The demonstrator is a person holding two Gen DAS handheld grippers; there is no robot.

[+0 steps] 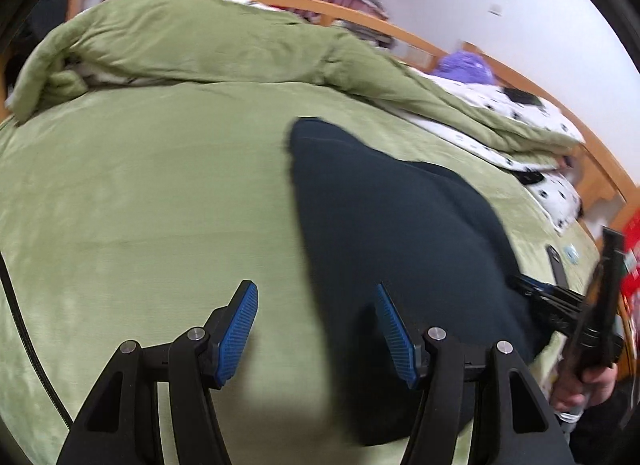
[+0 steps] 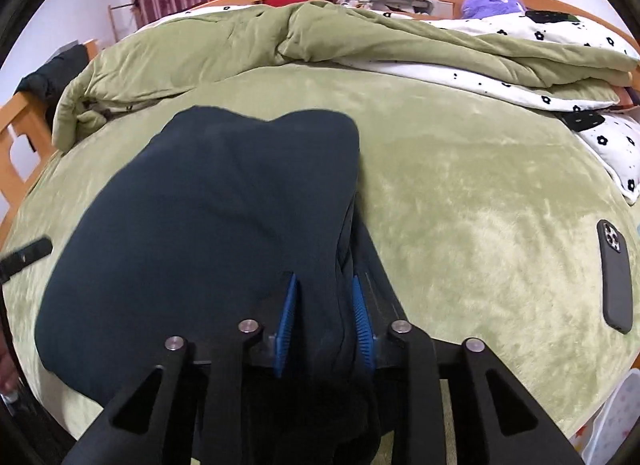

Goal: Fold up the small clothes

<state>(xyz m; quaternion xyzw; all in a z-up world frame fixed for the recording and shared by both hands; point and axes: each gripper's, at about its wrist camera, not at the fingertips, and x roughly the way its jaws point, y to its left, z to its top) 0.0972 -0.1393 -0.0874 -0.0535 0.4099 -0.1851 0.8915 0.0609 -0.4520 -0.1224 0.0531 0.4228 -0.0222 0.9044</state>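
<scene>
A dark navy garment (image 2: pixel 208 209) lies folded on the green bed sheet (image 2: pixel 460 193), its far end rounded. My right gripper (image 2: pixel 324 313) sits at the garment's near right edge, and a bunched fold of the dark cloth fills the narrow gap between its blue pads (image 2: pixel 286 317). In the left wrist view the same garment (image 1: pixel 400 217) lies right of centre. My left gripper (image 1: pixel 316 329) hovers open over the sheet (image 1: pixel 140 205) at the garment's left edge, gripping nothing. A hand (image 1: pixel 592 381) holds the right gripper at the frame's right edge.
A rumpled green duvet (image 2: pixel 280 37) with a white flowered lining is heaped along the far side of the bed. A black phone (image 2: pixel 616 277) lies on the sheet at right. A wooden bed frame (image 2: pixel 24 137) rims the mattress, and a purple plush (image 2: pixel 492 1) sits far right.
</scene>
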